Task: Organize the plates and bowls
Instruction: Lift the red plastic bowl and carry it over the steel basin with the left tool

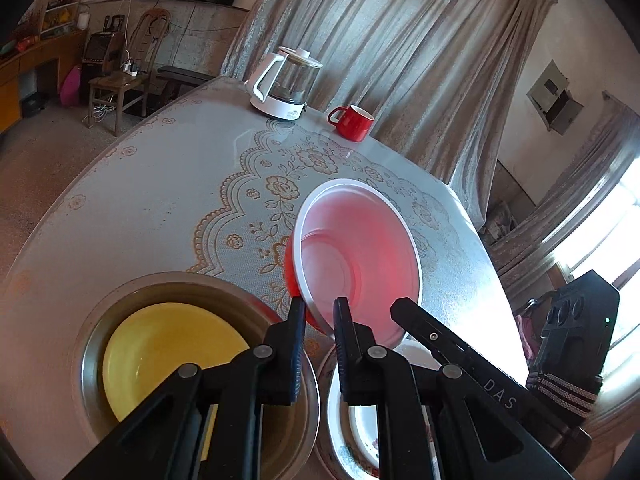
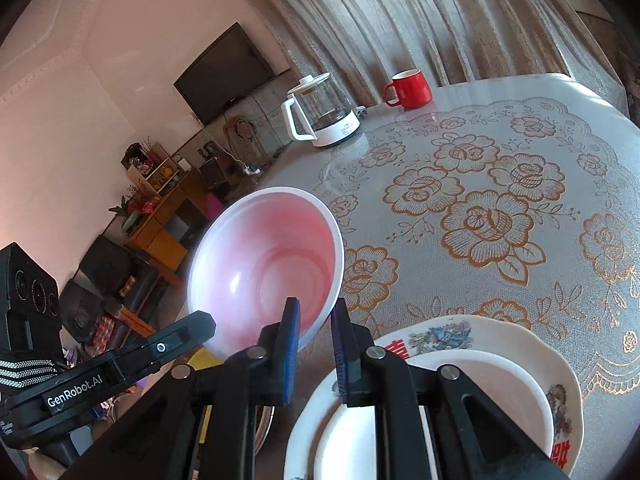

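Floral-clothed worktop (image 2: pixel 520 184) stands before grey curtains (image 1: pixel 400 40). Left tongs (image 1: pixel 319 320) and right tongs (image 2: pixel 315 322) each pinch the tilted bowl (image 1: pixel 356 248) rim.

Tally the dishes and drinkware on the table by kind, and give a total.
Bowls: 2, a red-and-white bowl and a metal bowl
Plates: 3, a yellow plate, a patterned plate, a plain white plate
Mugs: 1, red mug
Kettles: 1, glass kettle
Total: 7
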`<move>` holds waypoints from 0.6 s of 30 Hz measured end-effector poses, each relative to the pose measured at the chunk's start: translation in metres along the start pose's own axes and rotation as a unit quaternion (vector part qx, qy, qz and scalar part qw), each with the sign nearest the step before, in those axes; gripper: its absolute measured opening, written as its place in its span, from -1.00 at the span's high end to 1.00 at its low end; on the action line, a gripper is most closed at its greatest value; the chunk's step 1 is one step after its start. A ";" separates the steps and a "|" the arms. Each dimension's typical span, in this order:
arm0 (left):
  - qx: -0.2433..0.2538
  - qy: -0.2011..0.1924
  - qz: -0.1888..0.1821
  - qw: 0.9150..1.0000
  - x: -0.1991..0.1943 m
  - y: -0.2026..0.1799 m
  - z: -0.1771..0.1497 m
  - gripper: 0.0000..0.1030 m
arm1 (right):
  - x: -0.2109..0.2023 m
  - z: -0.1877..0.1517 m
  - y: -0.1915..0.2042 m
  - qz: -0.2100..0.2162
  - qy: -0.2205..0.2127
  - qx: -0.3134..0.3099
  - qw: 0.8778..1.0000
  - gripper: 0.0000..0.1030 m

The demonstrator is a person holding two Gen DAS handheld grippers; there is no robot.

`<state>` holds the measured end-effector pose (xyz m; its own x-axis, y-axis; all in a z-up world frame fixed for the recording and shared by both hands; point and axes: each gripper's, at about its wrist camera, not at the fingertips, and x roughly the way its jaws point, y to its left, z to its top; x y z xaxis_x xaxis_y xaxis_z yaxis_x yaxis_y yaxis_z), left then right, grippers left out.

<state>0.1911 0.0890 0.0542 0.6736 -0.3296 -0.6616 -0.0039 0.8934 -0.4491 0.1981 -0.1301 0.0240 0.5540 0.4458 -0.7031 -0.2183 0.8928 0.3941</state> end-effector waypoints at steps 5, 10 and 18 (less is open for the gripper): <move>-0.020 -0.007 0.000 1.000 -0.021 0.022 -0.011 0.74 | 0.004 -0.012 0.024 0.017 0.012 -0.016 1.000 0.71; -0.038 -0.014 0.008 0.999 -0.040 0.046 -0.026 0.74 | 0.010 -0.024 0.046 0.035 0.029 -0.034 0.998 0.71; -0.084 -0.008 0.012 0.996 -0.053 0.083 -0.049 0.74 | 0.026 -0.048 0.071 0.045 0.069 -0.054 0.995 0.71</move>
<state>0.1187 0.1655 0.0223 0.6842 -0.3028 -0.6635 -0.1431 0.8364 -0.5292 0.1584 -0.0521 0.0052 0.4140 0.5226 -0.7453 -0.3522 0.8470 0.3982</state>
